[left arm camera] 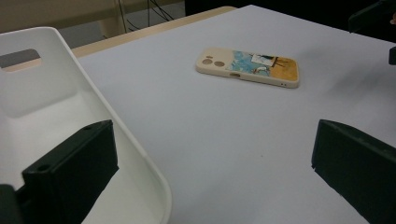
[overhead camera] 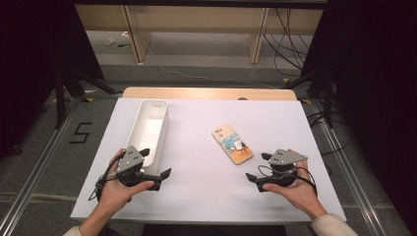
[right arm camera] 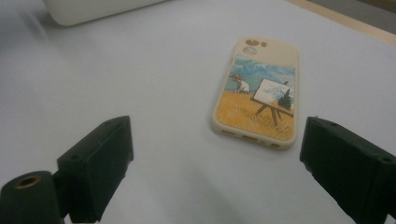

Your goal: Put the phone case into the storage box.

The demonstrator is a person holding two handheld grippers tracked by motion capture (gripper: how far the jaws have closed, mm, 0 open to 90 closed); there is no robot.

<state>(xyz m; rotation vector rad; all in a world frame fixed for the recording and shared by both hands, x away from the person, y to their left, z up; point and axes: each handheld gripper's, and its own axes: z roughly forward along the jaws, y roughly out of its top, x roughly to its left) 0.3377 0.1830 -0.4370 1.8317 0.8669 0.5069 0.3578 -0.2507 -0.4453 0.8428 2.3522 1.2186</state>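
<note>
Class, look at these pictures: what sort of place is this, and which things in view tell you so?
Probably a lab or recording workspace: a white table with only a phone case and a bin, loose cables on the floor, and a floor mark "5".

White-topped table with wooden far edge stood on grey carpet floor, light wood furniture legs and loose cables behind, dark curtains at both sides

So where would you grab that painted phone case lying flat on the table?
Across its two long edges, coming down from above with the right gripper, whose jaws stand open close by. The phone case lies flat with its back up, so probably only its thin sides offer a hold.
</note>
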